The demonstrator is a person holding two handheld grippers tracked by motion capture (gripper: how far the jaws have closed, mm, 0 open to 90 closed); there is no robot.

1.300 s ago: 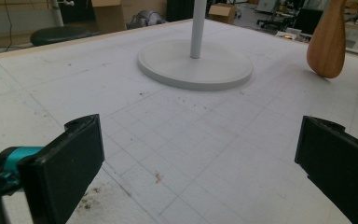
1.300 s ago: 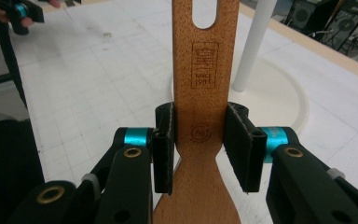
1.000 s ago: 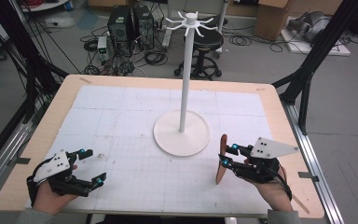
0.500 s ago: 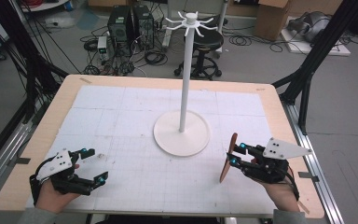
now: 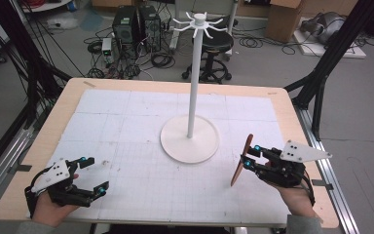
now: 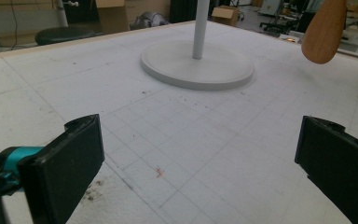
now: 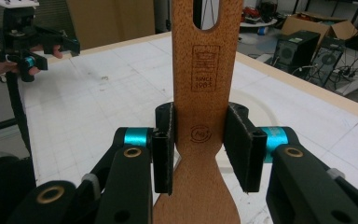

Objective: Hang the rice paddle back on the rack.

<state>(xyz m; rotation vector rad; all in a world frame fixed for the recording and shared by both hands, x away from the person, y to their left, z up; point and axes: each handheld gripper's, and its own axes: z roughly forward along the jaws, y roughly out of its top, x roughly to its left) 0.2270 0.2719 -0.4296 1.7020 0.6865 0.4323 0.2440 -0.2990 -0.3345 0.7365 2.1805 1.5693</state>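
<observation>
A wooden spatula (image 5: 240, 162) with a slot in its handle stands tilted above the table's right front, its blade pointing down. My right gripper (image 5: 250, 156) is shut on it; in the right gripper view the pads (image 7: 164, 140) press both sides of the spatula's neck (image 7: 199, 93). The left gripper (image 5: 96, 173) rests low at the table's left front, open with nothing between its wide-spread jaws (image 6: 200, 154). A white stand (image 5: 193, 73) with hook arms at its top rises from a round base (image 5: 190, 141) at the table's middle. The spatula's blade (image 6: 324, 32) shows top right in the left gripper view.
The table (image 5: 141, 107) carries a white gridded mat inside a wooden rim. Beyond the far edge are a stool (image 5: 215, 46), computer cases (image 5: 136, 27) and cables on the floor. Black frame posts (image 5: 321, 73) flank the table.
My right gripper has carried the spatula a little to the right, away from the stand's base. The left gripper has hardly moved and stays open.
</observation>
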